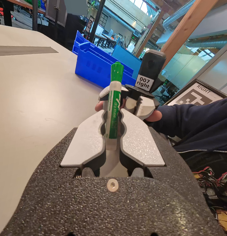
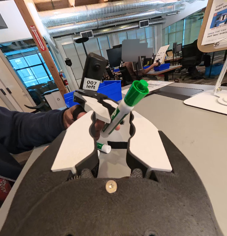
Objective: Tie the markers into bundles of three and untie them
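Gripping a green-capped white dry-erase marker [image 1: 113,108] upright above the grey desk [image 1: 33,102], left gripper [image 1: 112,114] fingers pinch its barrel; right gripper [image 2: 111,122] fingers spread wide, holding nothing.

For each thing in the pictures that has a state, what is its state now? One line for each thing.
Left gripper: shut on the green marker, raised above the table.
Green marker: capped, held nearly upright.
Right gripper: open, pads apart from the marker.
Second marker: lying on the table, partly hidden.
Black strap: lying flat, not wrapped.
Blue bin: contents hidden.
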Demonstrator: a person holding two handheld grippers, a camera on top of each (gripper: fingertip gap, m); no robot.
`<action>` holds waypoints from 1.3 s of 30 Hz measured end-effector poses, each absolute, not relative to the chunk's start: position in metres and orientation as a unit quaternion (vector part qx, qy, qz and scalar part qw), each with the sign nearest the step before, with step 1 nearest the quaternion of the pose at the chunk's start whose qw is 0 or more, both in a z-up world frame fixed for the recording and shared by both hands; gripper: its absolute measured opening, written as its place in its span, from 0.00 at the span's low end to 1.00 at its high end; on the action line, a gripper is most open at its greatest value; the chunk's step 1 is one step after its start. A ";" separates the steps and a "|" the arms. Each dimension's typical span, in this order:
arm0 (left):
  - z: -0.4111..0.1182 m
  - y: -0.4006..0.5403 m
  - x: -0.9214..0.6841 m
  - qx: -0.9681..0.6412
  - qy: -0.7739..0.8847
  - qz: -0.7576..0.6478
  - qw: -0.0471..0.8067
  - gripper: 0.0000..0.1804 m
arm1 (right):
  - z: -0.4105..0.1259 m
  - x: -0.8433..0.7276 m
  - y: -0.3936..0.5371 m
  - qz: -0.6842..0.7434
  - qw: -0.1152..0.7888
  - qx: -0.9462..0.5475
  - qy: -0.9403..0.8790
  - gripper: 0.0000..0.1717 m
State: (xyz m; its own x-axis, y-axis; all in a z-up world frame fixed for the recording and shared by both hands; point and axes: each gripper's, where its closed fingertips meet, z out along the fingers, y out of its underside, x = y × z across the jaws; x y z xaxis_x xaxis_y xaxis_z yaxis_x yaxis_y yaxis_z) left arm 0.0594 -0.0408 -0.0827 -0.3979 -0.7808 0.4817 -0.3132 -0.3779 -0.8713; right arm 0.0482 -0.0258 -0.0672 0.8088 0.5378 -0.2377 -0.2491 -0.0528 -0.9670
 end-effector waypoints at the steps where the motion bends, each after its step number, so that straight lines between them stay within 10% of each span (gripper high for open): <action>1: -0.083 -0.039 0.059 -0.520 0.522 -0.652 0.176 0.10 | -0.068 0.048 -0.024 0.296 0.678 -0.665 -0.106 0.29; 17: -0.102 -0.053 0.053 -0.483 0.644 -0.549 0.225 0.10 | -0.074 0.040 -0.026 0.324 0.655 -0.668 -0.138 0.12; 39: -0.080 -0.050 0.060 -0.453 0.657 -0.477 0.370 0.28 | -0.118 0.074 -0.022 -0.073 0.602 -0.757 -0.244 0.11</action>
State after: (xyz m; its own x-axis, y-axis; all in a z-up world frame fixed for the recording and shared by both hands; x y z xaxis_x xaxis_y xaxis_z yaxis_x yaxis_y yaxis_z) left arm 0.0597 -0.0503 -0.0799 -0.3168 -0.9470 -0.0539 -0.2425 0.1358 -0.9606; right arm 0.0742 -0.0224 -0.1184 0.8704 0.2814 0.4040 0.4568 -0.1555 -0.8759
